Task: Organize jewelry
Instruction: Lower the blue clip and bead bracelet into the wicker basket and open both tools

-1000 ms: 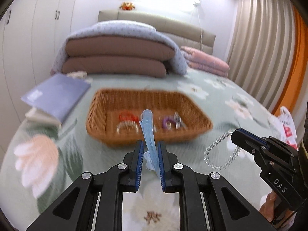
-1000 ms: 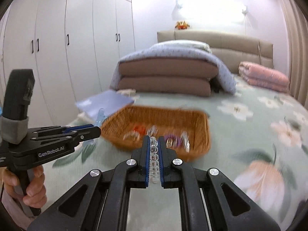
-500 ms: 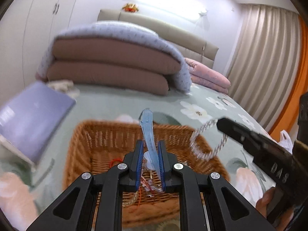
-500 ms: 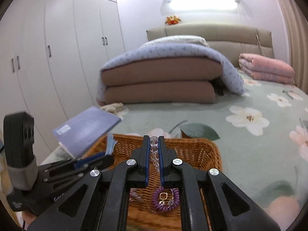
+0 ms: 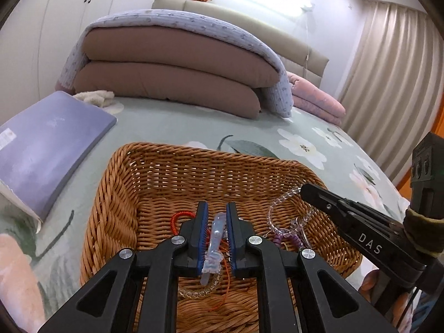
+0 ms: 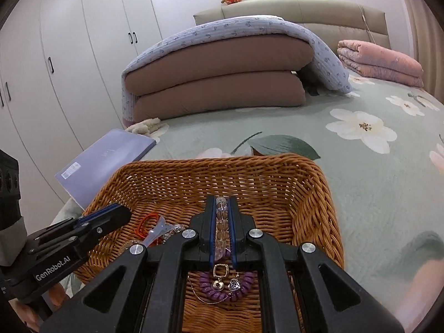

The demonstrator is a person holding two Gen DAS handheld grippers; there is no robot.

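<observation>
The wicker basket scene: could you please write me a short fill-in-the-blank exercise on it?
1. The left gripper is over the ____ basket.
2. The right gripper is shut on a clear ____ bracelet.
3. The coiled hair tie in the basket is ____ in colour.
4. The book lies ____ the basket.

Missing: wicker; bead; purple; outside

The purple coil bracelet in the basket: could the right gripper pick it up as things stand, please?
Probably not yet. The right gripper hangs directly above the purple coil bracelet inside the wicker basket, with nothing between them, but its jaws are shut on the clear bead bracelet, which it would have to drop first.
</observation>
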